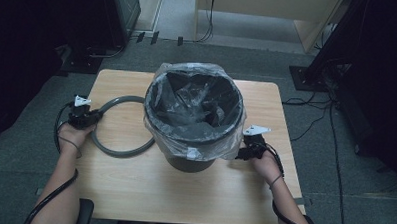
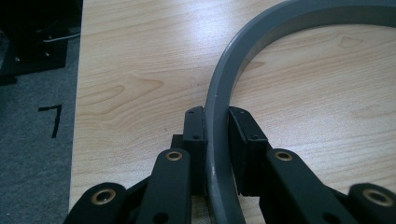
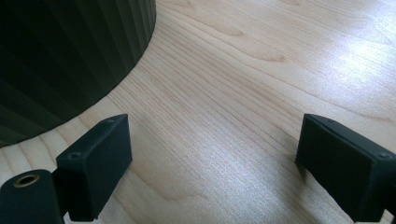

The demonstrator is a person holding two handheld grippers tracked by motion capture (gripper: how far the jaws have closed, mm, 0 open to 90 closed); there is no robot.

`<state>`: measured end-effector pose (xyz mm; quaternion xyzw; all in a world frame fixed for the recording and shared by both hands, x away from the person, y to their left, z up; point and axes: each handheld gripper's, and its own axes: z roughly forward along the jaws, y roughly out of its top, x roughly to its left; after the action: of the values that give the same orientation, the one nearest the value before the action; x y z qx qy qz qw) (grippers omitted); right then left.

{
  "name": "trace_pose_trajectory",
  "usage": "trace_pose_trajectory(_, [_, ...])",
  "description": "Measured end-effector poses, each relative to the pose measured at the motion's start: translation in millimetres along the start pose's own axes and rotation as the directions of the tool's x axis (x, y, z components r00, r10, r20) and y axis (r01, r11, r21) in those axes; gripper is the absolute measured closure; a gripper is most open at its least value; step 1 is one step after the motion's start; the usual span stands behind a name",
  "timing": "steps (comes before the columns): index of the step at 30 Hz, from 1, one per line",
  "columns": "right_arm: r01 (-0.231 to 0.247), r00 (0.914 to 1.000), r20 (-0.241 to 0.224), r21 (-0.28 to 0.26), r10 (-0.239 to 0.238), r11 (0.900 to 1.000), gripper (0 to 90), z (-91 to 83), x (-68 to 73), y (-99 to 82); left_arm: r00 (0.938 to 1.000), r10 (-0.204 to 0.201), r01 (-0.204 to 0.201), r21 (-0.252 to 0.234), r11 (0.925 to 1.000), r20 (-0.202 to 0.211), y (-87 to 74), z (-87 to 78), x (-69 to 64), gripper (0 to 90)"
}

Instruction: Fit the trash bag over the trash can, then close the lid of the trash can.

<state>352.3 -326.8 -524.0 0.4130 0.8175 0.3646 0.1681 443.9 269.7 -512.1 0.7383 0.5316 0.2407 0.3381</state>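
Observation:
A black bin (image 1: 194, 117) lined with a clear plastic bag (image 1: 203, 74) stands mid-table. A grey plastic ring (image 1: 117, 150) lies flat on the wood to its left, partly hidden behind the bin. My left gripper (image 1: 92, 116) is at the ring's left side and is shut on the grey ring (image 2: 219, 116), one pad on each side of the band. My right gripper (image 1: 245, 152) rests low beside the bin's right side; its jaws stand wide apart over bare wood (image 3: 212, 154), with the ribbed bin wall (image 3: 65, 56) close at its left.
The wooden table (image 1: 183, 196) has its left edge just beside my left hand. Grey carpet surrounds it, with cables (image 1: 312, 103) on the floor at right and dark stands at back left and right.

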Motion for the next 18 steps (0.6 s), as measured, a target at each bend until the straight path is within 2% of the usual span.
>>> trace_pose_trajectory(11, [-0.003,1.0,0.003,0.001,0.003,1.0,9.5,-0.1,0.3,-0.1,0.9985,-0.054,0.054,0.013,0.9985,0.009,-1.0,-3.7,6.0,78.6])
trace_pose_trajectory(14, [-0.004,1.0,0.004,0.001,0.004,1.0,9.3,0.1,0.3,0.0,0.9978,-0.065,0.065,0.017,0.9978,0.015,1.2,-2.7,7.8,78.6])
trace_pose_trajectory(16, [-0.004,1.0,0.004,0.001,0.004,1.0,9.3,0.1,0.3,0.0,0.9957,-0.087,0.086,0.018,0.9961,0.032,3.8,-2.8,8.9,78.8])
trace_pose_trajectory(18, [-0.003,1.0,0.004,0.001,0.003,1.0,9.2,0.1,0.3,0.1,0.9961,-0.079,0.078,0.024,0.9966,0.037,5.6,-2.6,8.2,78.9])
